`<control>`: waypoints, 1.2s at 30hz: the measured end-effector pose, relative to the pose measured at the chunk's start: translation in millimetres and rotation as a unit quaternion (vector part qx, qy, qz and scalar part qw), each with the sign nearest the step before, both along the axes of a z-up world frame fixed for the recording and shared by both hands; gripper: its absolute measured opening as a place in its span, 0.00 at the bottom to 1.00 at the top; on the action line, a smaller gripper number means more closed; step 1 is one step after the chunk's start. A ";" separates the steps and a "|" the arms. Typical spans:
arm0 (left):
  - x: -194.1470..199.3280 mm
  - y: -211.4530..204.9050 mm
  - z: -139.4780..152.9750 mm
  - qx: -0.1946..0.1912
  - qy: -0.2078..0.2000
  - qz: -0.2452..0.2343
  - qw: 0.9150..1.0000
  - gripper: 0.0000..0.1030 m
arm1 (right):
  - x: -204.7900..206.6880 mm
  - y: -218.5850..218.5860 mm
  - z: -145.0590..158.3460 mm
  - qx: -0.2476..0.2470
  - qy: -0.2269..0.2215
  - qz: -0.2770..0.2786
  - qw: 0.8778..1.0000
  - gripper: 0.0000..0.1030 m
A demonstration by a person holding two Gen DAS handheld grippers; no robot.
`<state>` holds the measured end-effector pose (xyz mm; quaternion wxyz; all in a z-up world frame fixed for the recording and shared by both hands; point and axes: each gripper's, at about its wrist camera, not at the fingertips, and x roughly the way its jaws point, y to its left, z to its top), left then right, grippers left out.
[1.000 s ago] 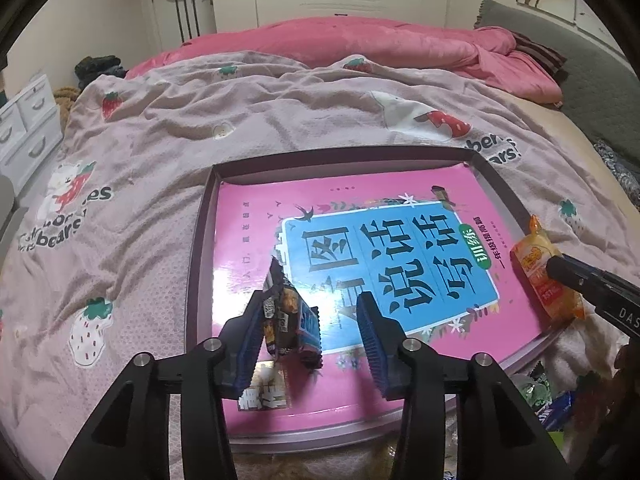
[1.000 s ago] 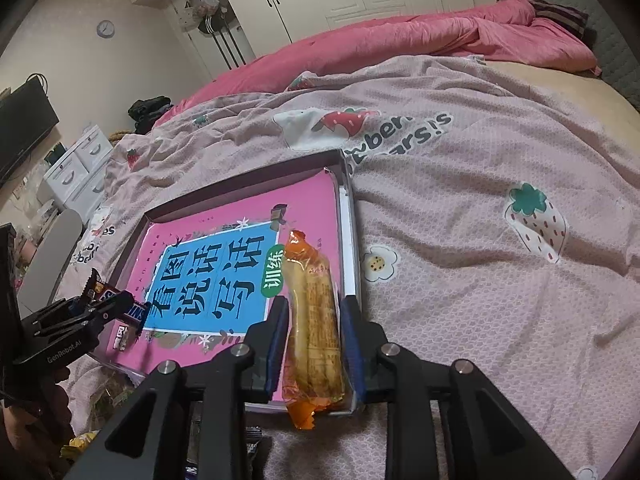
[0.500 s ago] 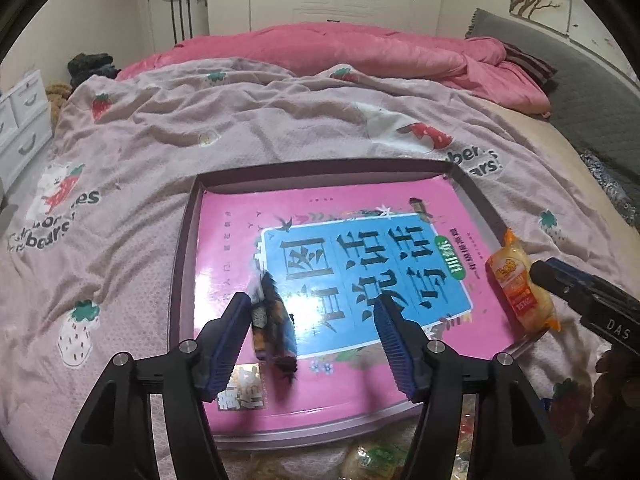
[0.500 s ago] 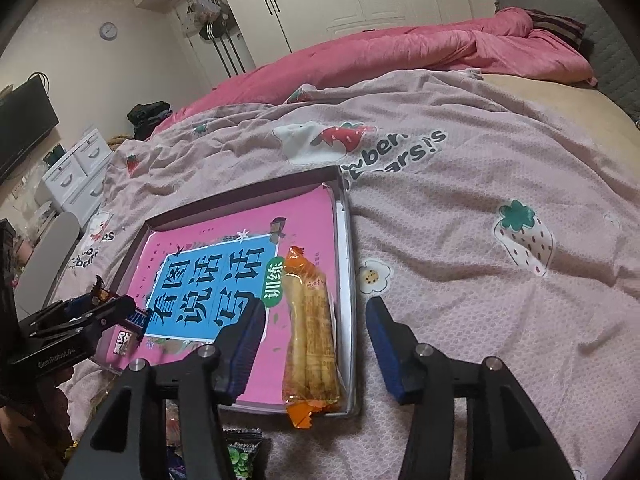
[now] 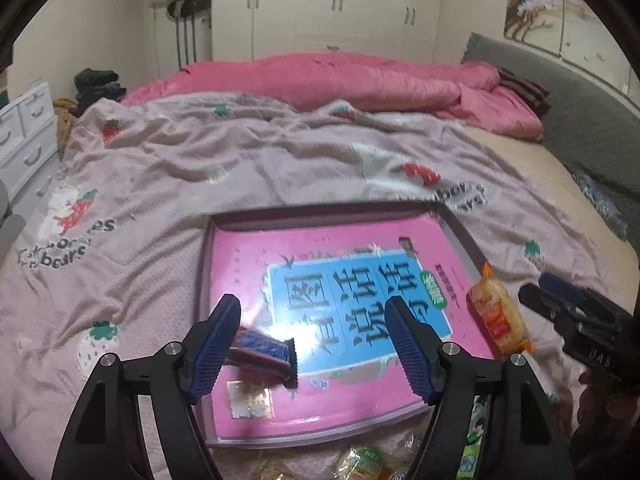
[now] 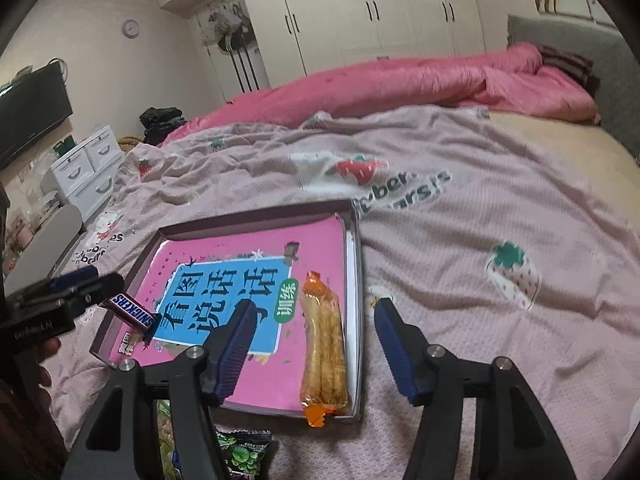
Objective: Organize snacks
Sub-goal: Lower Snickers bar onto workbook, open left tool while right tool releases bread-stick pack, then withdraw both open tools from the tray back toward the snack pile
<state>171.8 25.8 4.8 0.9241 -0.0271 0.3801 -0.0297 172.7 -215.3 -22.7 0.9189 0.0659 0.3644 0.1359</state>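
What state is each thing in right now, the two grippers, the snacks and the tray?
Left gripper: open, holding nothing.
Right gripper: open, holding nothing.
Snickers bar: released, lying at the tray's near left corner, one end by the left finger.
Orange biscuit pack: lying flat along the tray's right edge, its end overhanging the rim.
Tray: on the bedspread, lined with a pink book.

Both wrist views over tray (image 5: pixel 460 232) (close)

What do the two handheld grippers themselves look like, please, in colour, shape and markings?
Both match: the left gripper and right gripper have matte black angular arms with silver round bolts, ending in dark blue ribbed finger pads. Pale lettering is printed on each black body, only partly legible. No cables or sleeves are visible.
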 end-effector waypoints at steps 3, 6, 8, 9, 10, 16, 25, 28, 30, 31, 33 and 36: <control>-3.0 3.4 7.7 -0.010 -0.006 0.009 1.000 0.76 | -4.2 -0.5 6.6 -0.001 -0.014 -0.001 1.000 0.63; -6.0 5.5 14.3 -0.017 -0.008 0.013 1.000 0.77 | -8.7 -1.6 12.7 0.001 -0.027 0.001 1.000 0.68; -9.0 7.2 18.3 -0.018 -0.013 0.018 1.000 0.77 | -11.4 -2.8 16.7 0.005 -0.034 -0.001 0.999 0.70; -10.4 8.1 20.0 -0.019 -0.015 0.020 1.000 0.77 | -12.6 -3.6 18.4 0.008 -0.036 0.001 0.999 0.70; -12.4 9.8 22.8 -0.021 -0.017 0.021 0.999 0.77 | -14.2 -3.8 19.7 0.010 -0.038 0.001 0.999 0.71; -23.8 17.5 37.2 -0.018 -0.034 0.028 0.999 0.78 | -22.5 -5.6 27.1 0.011 -0.049 0.000 0.999 0.74; -49.3 18.3 62.3 -0.011 -0.054 0.012 0.998 0.78 | -41.0 -10.7 35.7 0.014 -0.052 0.002 0.999 0.78; -54.8 13.7 64.7 -0.018 -0.046 -0.005 0.999 0.78 | -50.3 -12.9 39.3 0.014 -0.054 0.000 0.998 0.78; -58.6 10.8 64.5 -0.023 -0.039 -0.014 0.999 0.78 | -56.1 -15.0 41.5 0.017 -0.055 -0.004 0.998 0.79; -61.0 9.4 64.3 -0.028 -0.038 -0.016 0.999 0.78 | -58.7 -14.8 42.5 0.015 -0.054 -0.005 0.998 0.79; -65.4 5.8 62.4 -0.030 -0.032 -0.022 0.999 0.78 | -64.4 -14.3 43.6 0.014 -0.053 -0.003 0.998 0.80; -70.3 1.0 59.2 -0.029 -0.026 -0.031 0.999 0.78 | -73.9 -14.0 45.2 0.011 -0.055 0.000 0.998 0.80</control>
